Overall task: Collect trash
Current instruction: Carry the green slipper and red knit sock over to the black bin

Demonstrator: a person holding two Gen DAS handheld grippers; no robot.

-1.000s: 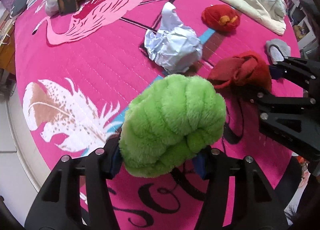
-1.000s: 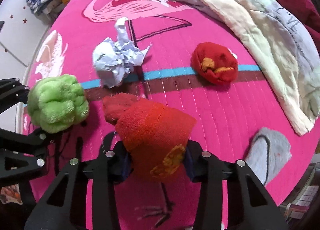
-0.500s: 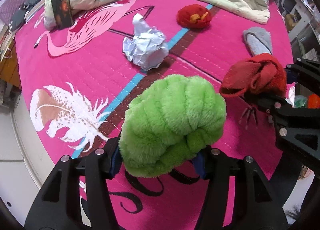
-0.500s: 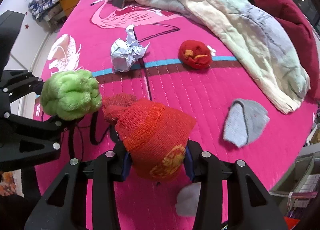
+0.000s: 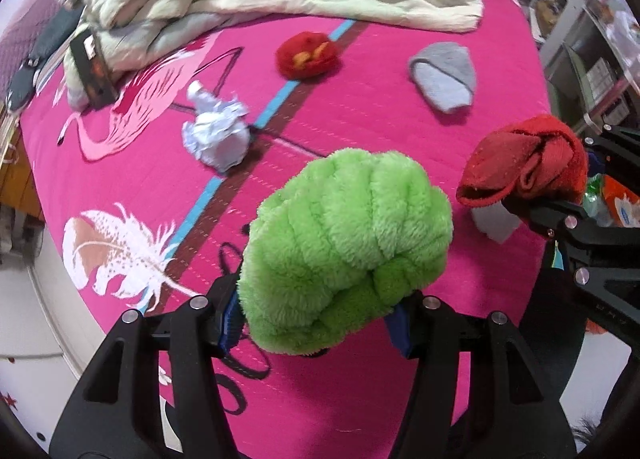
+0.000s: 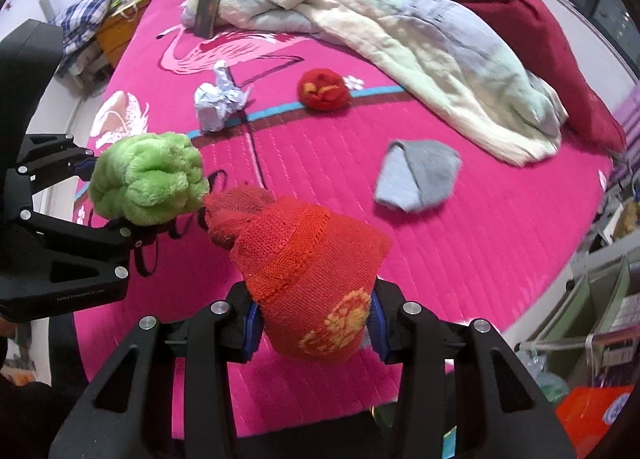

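Left tool [image 5: 316, 323] round fuzzy green bundle [image 5: 344, 251], right tool [image 6: 314, 327] round knitted red bundle [image 6: 312, 279].

Two red socks [image 6: 312, 283] [image 6: 324, 89], one green fluffy ball [image 6: 146, 179], one paper wad [image 6: 218, 103], one grey sock [image 6: 418, 175], perhaps one phone [image 6: 209, 5].

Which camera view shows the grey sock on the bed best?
The right wrist view: the grey sock lies near the middle, unobstructed, its fold plain. The left wrist view shows it whole too, but further toward the edge.
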